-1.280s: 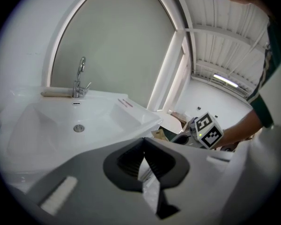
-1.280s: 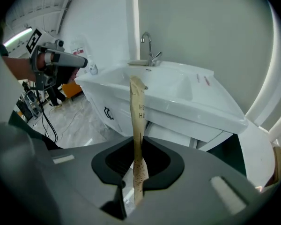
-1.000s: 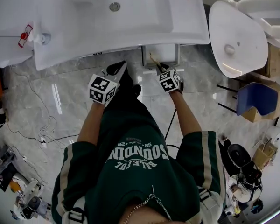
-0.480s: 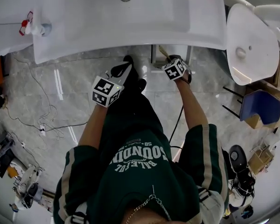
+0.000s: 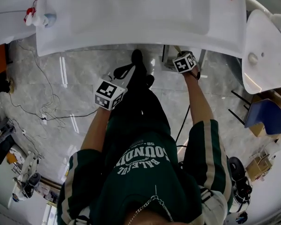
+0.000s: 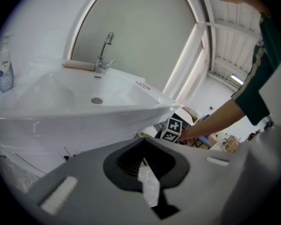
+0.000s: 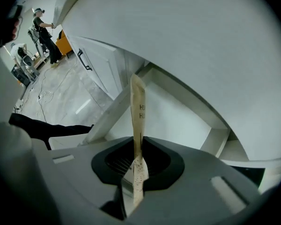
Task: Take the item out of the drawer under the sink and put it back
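Left tongs [image 6: 146, 175]: closed, nothing in them, idling in front of the sink [image 5: 107, 27], about mid-span and below its front edge. Right tongs [image 7: 136, 168]: clamped on the thin tan packet [image 7: 137, 111], which stands upright under the sink's right front overhang, at the mouth of the open drawer [image 5: 167, 58]. Packet is off the drawer floor, so I'd call this mid-transfer. Can't say whether it's going out or back in. If back in: lower it clear of the overhang, let go, then shut the drawer.
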### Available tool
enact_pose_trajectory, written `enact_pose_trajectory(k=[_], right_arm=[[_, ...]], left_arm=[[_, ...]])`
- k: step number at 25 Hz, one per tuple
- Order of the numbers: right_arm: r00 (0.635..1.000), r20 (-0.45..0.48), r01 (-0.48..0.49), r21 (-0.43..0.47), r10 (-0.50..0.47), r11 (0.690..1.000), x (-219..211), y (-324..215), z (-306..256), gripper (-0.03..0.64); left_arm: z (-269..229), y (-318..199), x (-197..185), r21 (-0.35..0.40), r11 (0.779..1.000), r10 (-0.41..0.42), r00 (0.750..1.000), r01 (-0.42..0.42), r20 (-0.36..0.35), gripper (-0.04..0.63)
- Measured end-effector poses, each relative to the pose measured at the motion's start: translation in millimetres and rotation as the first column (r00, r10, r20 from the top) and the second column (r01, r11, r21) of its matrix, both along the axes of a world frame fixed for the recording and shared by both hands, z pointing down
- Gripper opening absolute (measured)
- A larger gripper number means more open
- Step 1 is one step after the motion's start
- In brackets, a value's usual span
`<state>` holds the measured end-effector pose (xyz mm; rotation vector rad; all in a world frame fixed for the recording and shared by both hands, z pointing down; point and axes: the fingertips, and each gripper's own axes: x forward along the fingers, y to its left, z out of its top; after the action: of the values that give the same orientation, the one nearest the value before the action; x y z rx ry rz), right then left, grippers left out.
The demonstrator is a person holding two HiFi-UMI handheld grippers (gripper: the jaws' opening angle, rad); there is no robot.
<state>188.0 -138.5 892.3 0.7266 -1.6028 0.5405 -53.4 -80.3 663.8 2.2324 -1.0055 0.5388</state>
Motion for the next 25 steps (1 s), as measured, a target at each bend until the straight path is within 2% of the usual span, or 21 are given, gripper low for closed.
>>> enact_pose_trajectory(k=[14, 18, 25], right_arm=[[1.0, -0.001, -0.01, -0.047, 0.01, 0.999, -4, -7, 33, 0.052], [1.0, -0.002, -0.003, -0.031, 0.003, 1.0, -8, -7, 25, 0.064], [0.999, 0.047, -0.004, 0.054, 0.002, 0.999, -15, -3, -9, 0.066]], left_arm=[[12, 5, -19, -0.017, 0.999, -0.036, 0.999, 0.036, 0.025, 0.051], [6, 1, -22, -0.006, 0.999, -0.035, 0.999, 0.035, 0.019, 0.051], [-11, 0, -10, 0.014, 1.0, -0.001, 1.0, 0.0, 0.017, 0.051]])
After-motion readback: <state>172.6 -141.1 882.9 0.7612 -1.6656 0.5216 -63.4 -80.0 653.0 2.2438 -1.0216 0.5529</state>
